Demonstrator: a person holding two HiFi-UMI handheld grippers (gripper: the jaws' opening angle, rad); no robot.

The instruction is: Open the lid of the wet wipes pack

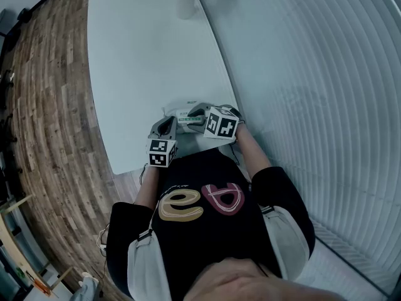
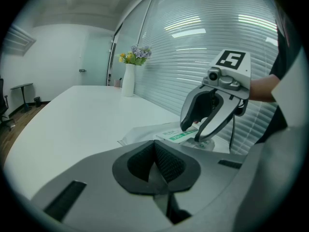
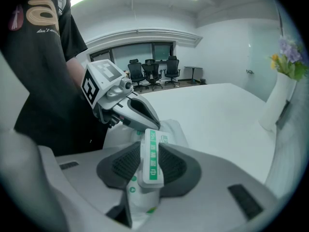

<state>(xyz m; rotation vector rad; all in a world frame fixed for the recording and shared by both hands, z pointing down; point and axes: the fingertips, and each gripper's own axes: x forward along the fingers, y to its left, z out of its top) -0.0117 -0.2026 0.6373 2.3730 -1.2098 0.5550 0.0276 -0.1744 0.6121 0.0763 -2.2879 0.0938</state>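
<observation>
I've got the white worktop running long beside the blinds, with a white vase of flowers at its far end; my left gripper hovers at the near edge, close to the pack, its jaws clenched together on nothing; my right gripper is down on the wet wipes pack, which lies flat near that same edge; its jaws are grasping the lid, a white green-striped flap standing up between the pads

Wet wipes pack on the table near your edge, lid between the jaws of your right gripper, left gripper just left, vase at far end.
</observation>
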